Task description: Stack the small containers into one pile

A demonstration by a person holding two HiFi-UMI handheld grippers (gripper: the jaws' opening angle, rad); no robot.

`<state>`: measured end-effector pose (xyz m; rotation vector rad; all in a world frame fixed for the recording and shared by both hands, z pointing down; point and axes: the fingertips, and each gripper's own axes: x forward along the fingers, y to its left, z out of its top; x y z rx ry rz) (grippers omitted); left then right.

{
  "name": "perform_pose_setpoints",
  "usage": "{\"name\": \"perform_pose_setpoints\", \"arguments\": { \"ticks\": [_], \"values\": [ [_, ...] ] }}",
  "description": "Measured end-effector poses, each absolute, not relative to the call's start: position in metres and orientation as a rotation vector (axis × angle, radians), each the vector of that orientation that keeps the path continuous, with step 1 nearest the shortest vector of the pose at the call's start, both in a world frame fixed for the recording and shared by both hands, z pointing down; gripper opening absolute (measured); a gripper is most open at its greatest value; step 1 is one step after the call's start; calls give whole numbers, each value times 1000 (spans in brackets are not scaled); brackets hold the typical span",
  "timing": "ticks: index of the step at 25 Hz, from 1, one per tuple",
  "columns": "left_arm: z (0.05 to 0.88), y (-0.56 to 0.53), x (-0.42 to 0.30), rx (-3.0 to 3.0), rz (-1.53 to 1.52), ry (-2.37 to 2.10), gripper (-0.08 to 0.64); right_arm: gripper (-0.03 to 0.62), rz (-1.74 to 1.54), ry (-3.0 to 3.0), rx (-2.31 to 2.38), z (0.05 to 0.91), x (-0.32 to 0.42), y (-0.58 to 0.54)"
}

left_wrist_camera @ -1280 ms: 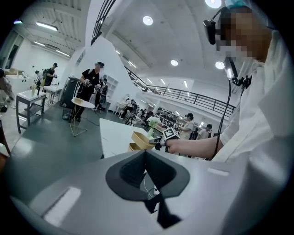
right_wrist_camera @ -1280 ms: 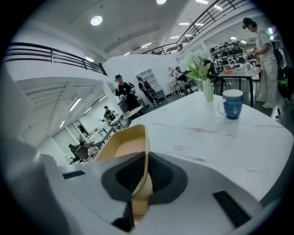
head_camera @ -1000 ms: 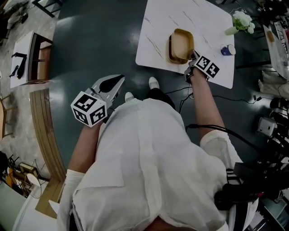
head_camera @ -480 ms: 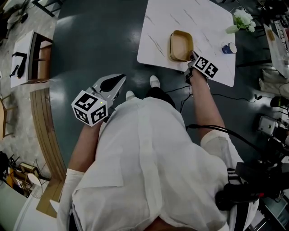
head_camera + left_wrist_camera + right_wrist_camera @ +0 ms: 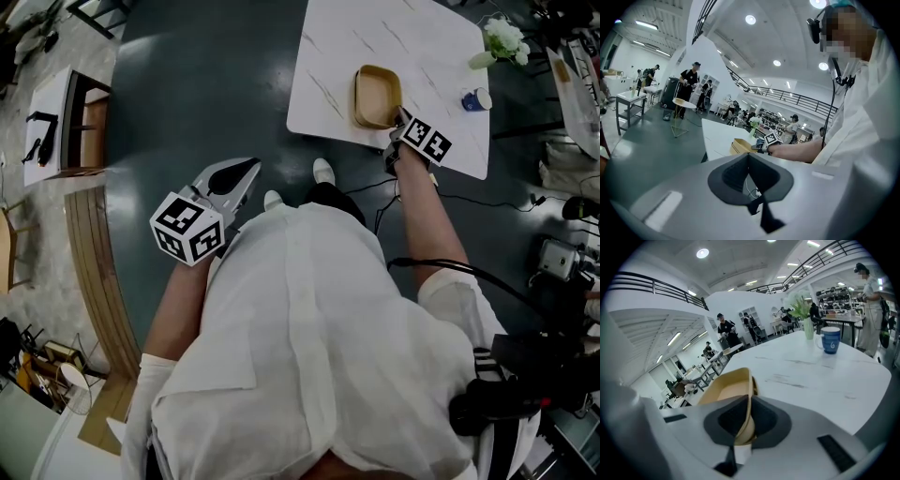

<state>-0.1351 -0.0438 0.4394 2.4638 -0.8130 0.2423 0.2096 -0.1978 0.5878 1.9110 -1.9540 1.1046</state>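
Your R hand-held gripper (image 5: 745, 427) pinches near rim of tan container (image 5: 723, 392) on bench (image 5: 820, 376); looks light, thin-walled, so go gentle. L hand-held gripper (image 5: 749, 161) closed, empty.

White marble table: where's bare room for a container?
Free: the far half of the white marble table beyond the tan rectangular container; the strip between it and the blue mug. Crowded: the right corner with mug and white flowers, and the near edge where the right gripper clamps the container.
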Motion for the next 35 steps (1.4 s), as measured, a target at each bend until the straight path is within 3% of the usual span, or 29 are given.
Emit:
{"name": "perform_pose_setpoints", "arguments": {
  "ticks": [29,35],
  "values": [
    [441,-42,-140,2456,253,-818,6,20,1077,-1989,1908,599,210,-198],
    [444,-42,-134,2481,275,-786,6,84,1089,-1975,1939,596,218,-192]
  ]
}}
